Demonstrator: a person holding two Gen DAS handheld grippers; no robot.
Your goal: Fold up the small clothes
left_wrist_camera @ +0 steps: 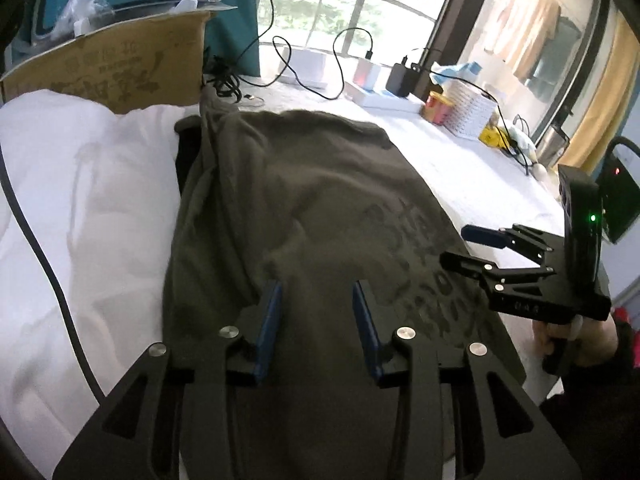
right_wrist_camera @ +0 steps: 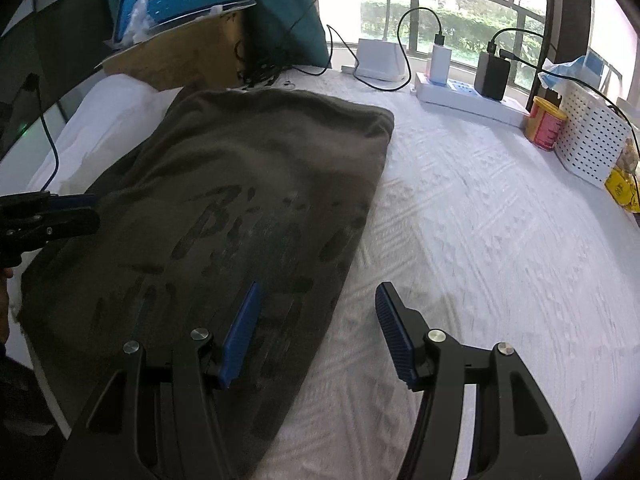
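An olive-grey T-shirt (left_wrist_camera: 304,200) with dark printed letters lies flat on the white textured table cover, folded into a long strip; it also shows in the right wrist view (right_wrist_camera: 240,208). My left gripper (left_wrist_camera: 317,292) is open and empty, hovering over the shirt's near end. My right gripper (right_wrist_camera: 318,296) is open and empty, straddling the shirt's right edge near its near end. The right gripper also shows in the left wrist view (left_wrist_camera: 460,244), open beside the shirt's right edge. The left gripper shows at the left edge of the right wrist view (right_wrist_camera: 86,210).
A white pillow (left_wrist_camera: 80,184) lies left of the shirt. A cardboard box (left_wrist_camera: 112,68) with a tablet stands behind. At the back right are a power strip (right_wrist_camera: 468,98) with chargers and cables, a yellow can (right_wrist_camera: 544,124) and a white perforated basket (right_wrist_camera: 592,136).
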